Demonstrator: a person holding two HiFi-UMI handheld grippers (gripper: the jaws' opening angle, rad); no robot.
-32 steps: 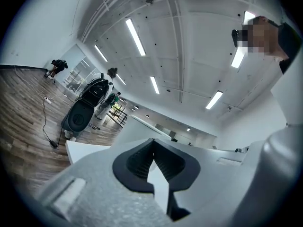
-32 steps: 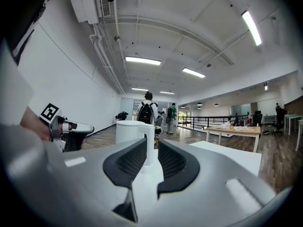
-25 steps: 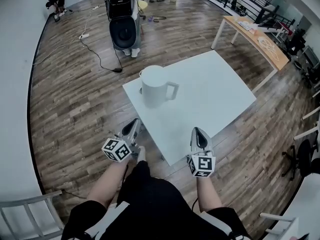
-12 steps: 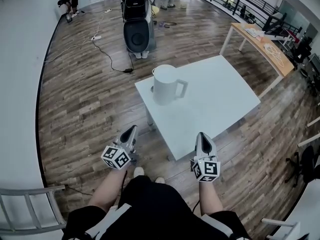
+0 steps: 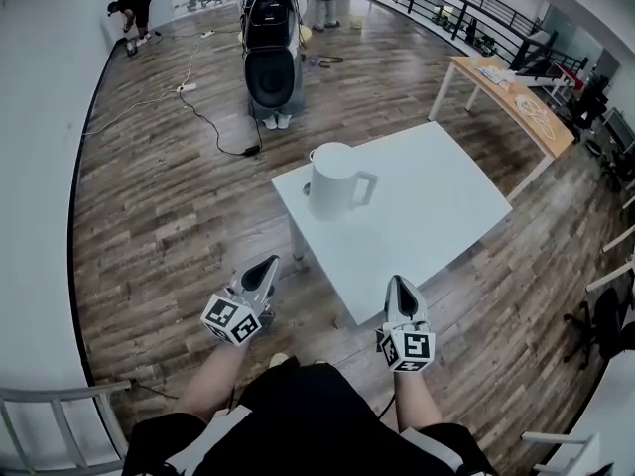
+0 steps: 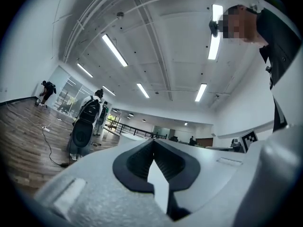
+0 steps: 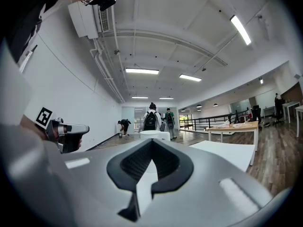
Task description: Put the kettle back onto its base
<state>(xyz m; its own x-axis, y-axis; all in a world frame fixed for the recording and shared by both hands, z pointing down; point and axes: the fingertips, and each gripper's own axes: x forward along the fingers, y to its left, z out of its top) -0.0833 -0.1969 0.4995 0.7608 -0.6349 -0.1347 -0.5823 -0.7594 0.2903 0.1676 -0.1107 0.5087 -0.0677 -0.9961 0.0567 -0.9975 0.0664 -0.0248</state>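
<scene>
Standing upright, the white cylindrical kettle (image 5: 332,181) occupies the white square table's (image 5: 437,211) ten o'clock corner. The left gripper (image 5: 266,265) and right gripper (image 5: 399,283) have their jaws together, holding nothing.

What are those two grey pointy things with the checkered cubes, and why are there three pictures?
Those are hand-held grippers, tools with two jaws that pinch like tongs. A person holds one in each hand: the left gripper and the right gripper. The patterned cubes are part of them. One picture comes from a camera on the person's head, looking down. The other two come from cameras riding on each gripper, looking along its jaws. On the white table stands a white kettle. Both grippers are shut and hold nothing.
</scene>
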